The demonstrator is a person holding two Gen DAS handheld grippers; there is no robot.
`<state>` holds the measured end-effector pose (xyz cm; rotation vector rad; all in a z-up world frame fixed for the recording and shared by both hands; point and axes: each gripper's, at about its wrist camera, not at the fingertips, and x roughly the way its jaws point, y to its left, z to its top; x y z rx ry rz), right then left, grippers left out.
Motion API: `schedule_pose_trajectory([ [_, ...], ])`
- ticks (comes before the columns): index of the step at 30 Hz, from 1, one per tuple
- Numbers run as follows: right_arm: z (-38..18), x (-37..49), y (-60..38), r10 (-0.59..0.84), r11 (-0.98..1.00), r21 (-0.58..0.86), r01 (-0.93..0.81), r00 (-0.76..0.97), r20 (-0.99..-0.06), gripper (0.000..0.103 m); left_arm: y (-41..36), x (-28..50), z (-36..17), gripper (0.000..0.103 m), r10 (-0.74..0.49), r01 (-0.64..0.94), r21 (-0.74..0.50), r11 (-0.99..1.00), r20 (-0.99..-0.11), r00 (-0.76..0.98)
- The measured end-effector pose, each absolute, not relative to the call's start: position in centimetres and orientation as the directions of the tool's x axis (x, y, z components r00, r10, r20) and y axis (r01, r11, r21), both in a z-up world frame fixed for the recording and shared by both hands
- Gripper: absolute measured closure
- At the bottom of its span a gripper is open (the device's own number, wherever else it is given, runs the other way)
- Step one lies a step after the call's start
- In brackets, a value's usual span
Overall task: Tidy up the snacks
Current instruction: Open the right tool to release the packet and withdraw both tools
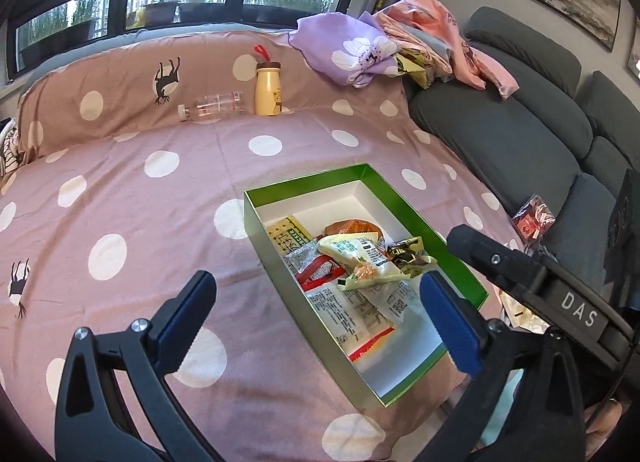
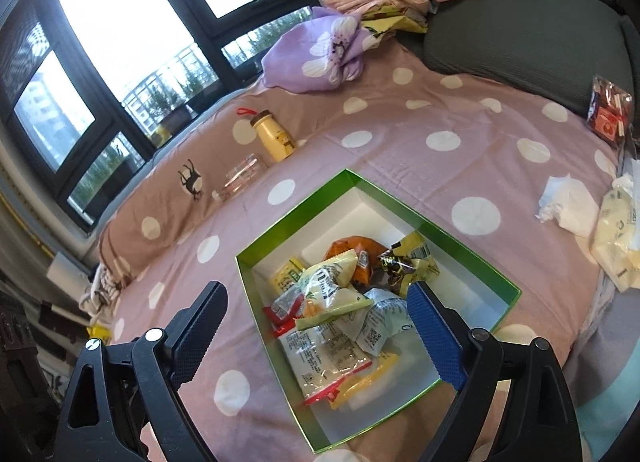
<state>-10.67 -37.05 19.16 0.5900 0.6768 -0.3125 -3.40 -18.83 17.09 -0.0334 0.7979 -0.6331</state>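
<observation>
1. Snacks [image 2: 332,314] lie heaped in the green box [image 2: 472,254] on the bed [image 2: 400,157], crowded toward its near-left half; the far corner and the right side show bare white floor.
2. Left gripper [image 1: 316,320] hangs above the box's near-left edge, jaws spread wide and empty, one finger over the bedspread, the other over the box's inside.
3. Right gripper [image 2: 316,336] hangs over the same heap, jaws also wide apart with nothing between them.
4. Loose items remain outside: a red packet [image 2: 608,113] at the sofa [image 2: 520,33] edge, and a pale bag [image 2: 616,238] by a crumpled tissue [image 2: 564,201] at the bed's right side.
5. All of these lie to the right of the box, well apart from it, so the right gripper is likely the nearer for the next pick; the left would have to cross over the box.
6. Pale bag's long axis seems to run away from the camera, though it is cut by the frame edge, so the approach angle is uncertain.
</observation>
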Motion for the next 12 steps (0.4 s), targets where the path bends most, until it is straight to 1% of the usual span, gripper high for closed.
schedule_pose_trajectory([
  [12,19.06,-11.68,-37.31,-0.163,0.758,0.390,0.523,0.731,-0.662,0.012,-18.54,-3.72,16.60,0.001,-0.536,0.514,-0.254,0.820,-0.656,0.531],
])
